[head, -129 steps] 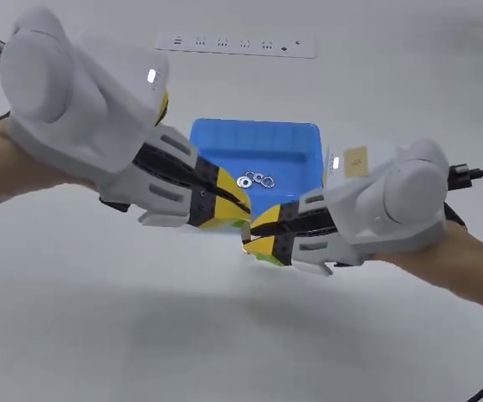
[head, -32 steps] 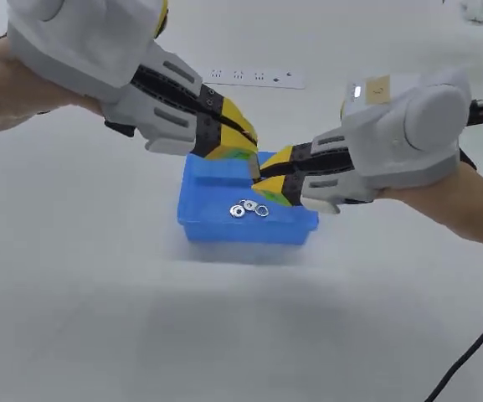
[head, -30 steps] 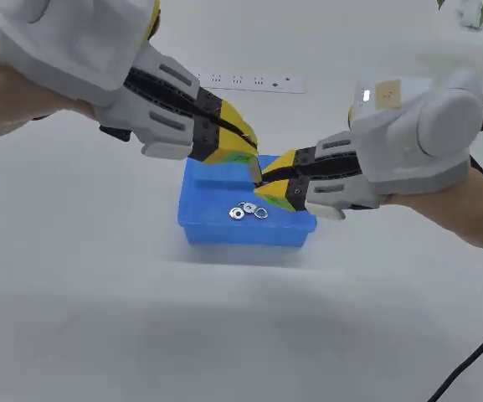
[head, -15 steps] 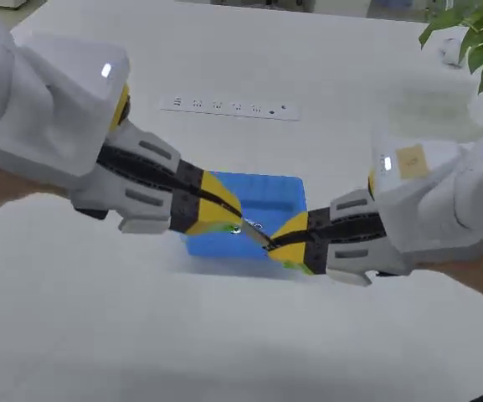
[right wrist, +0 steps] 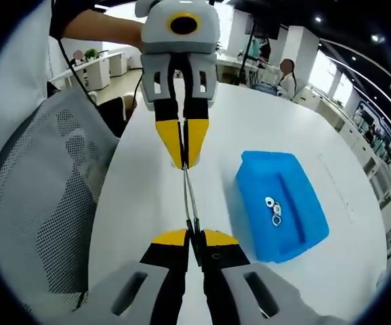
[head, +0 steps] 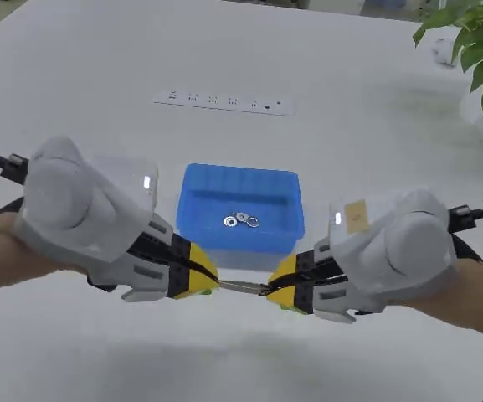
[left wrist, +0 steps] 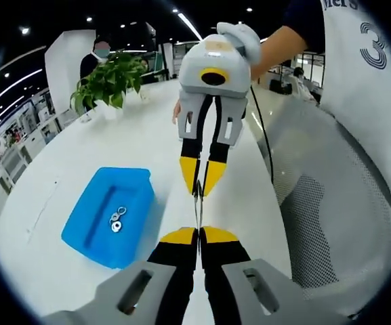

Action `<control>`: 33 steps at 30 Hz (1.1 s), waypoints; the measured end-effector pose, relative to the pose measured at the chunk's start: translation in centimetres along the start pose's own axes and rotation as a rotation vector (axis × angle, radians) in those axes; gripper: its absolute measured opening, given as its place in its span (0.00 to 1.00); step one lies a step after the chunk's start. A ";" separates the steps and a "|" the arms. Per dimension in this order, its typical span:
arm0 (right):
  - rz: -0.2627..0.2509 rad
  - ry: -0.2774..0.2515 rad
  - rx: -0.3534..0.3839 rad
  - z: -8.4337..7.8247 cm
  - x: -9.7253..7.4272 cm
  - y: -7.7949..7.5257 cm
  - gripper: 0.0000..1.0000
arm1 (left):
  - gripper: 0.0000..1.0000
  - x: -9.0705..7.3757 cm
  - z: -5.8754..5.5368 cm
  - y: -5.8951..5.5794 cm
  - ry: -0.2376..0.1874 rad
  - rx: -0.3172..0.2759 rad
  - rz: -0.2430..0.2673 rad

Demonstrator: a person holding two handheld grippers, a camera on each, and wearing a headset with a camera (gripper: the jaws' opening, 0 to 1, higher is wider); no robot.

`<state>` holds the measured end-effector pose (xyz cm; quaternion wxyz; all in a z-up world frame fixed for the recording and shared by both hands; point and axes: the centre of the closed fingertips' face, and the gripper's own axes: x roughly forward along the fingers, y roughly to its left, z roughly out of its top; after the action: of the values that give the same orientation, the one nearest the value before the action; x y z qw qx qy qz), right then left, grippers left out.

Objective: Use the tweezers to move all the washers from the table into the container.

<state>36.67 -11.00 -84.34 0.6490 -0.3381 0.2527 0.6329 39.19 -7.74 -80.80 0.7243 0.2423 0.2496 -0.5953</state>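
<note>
The blue container (head: 289, 206) stands mid-table with three washers (head: 241, 220) lying in it; they also show in the left gripper view as washers (left wrist: 116, 219) in the container (left wrist: 93, 223), and in the right gripper view as washers (right wrist: 274, 209) in the container (right wrist: 310, 203). In front of the container's near wall, thin metal tweezers (head: 241, 286) span level between both grippers. My left gripper (head: 211, 284) is shut on one end and my right gripper (head: 273, 291) is shut on the other. Each gripper view shows the tweezers (left wrist: 198, 206) (right wrist: 189, 196) running from its own shut jaws to the other gripper.
A white power strip (head: 224, 102) lies beyond the container. A leafy plant (head: 475, 50) stands at the far right. A black cable (head: 475, 216) trails from the right gripper. A grey mesh chair (left wrist: 331, 203) sits at the table's near edge.
Both grippers have come down from over the container to its near side. The tweezers now lie level between the two tips. The head camera has also shifted.
</note>
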 end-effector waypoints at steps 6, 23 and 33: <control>0.018 0.053 0.042 -1.5 1.3 -1.2 0.07 | 0.06 2.3 -3.5 -2.1 0.046 -0.034 0.022; 0.023 0.090 0.095 -3.0 3.2 -1.3 0.07 | 0.07 4.4 -6.6 -1.5 0.136 -0.025 0.009; 0.026 0.094 0.089 -3.2 3.3 -1.2 0.10 | 0.11 4.5 -6.5 -1.1 0.150 0.003 0.018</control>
<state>38.43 -11.23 -88.73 0.6427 -0.3350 0.3151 0.6127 38.41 -7.04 -88.65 0.7086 0.2893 0.3001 -0.5693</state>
